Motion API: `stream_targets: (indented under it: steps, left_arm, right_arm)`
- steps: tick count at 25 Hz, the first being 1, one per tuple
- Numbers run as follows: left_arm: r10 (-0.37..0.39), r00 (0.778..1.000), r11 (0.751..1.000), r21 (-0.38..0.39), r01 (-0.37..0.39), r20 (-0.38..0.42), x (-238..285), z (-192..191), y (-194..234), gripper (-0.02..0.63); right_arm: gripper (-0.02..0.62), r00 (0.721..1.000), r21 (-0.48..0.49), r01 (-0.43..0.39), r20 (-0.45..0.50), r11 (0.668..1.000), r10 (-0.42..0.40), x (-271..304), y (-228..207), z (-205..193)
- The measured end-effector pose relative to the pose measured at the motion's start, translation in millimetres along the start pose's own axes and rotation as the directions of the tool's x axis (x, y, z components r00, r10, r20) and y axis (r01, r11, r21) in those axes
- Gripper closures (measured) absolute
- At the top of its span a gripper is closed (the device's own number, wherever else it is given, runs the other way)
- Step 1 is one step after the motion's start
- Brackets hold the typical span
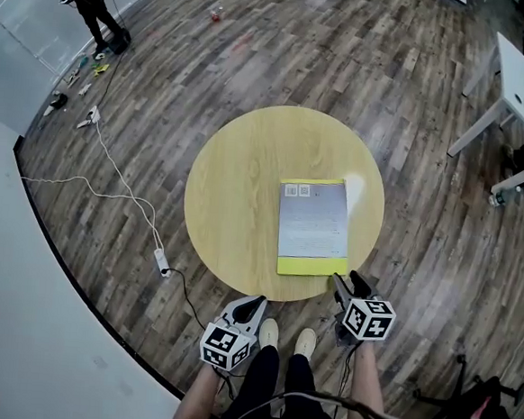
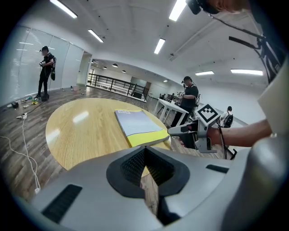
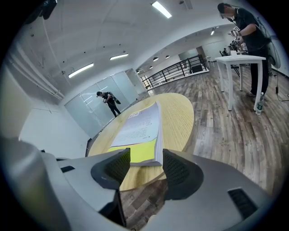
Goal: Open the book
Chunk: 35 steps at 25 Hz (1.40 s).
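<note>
The grey-and-yellow paperback book [image 1: 313, 228] lay closed on the round pale wooden counter [image 1: 236, 193]; my right hand-held gripper [image 1: 349, 280] gaped released, my left hand-held gripper [image 1: 254, 304] clenched empty.

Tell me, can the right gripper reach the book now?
Probably yes. The right gripper has its jaws apart and points at the near corner of the book, by the table edge. Nothing stands between them.
</note>
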<state>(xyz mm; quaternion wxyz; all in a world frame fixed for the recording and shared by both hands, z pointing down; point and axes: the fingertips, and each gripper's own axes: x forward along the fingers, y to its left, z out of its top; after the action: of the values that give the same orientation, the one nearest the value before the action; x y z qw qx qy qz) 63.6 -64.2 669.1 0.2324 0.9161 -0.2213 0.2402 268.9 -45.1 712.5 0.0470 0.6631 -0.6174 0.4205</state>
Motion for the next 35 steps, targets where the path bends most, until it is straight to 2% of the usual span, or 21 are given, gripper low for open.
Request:
stream_targets:
  steps: [6,8,12,17,27,35]
  left_arm:
    - [0.009,1.000,1.000,-0.012,-0.009,-0.004,1,-1,8,0.607]
    - [0.010,1.000,1.000,-0.017,-0.010,-0.002,1,-1,10,0.607]
    - [0.013,1.000,1.000,-0.026,-0.014,-0.003,0,-3,14,0.607]
    - [0.011,1.000,0.999,-0.036,-0.011,-0.001,1,-3,16,0.607]
    - [0.027,0.999,0.999,-0.037,-0.026,0.019,-5,4,23,0.607]
    - [0.065,0.995,0.997,-0.043,-0.062,0.071,-26,18,33,0.607]
  right_arm:
    - [0.377,0.999,-0.034,0.023,-0.026,0.999,-0.024,4,1,-2]
    - [0.453,0.998,-0.061,0.064,-0.023,0.996,-0.065,4,-2,-2]
    - [0.557,0.990,-0.110,0.134,-0.023,0.985,-0.138,1,-11,-2]
    - [0.588,0.985,-0.140,0.163,-0.029,0.977,-0.169,1,-14,-1]
    - [0.592,0.986,-0.145,0.162,-0.015,0.976,-0.166,-4,-9,6]
    - [0.592,0.994,-0.219,0.110,0.049,0.969,-0.102,-13,30,33]
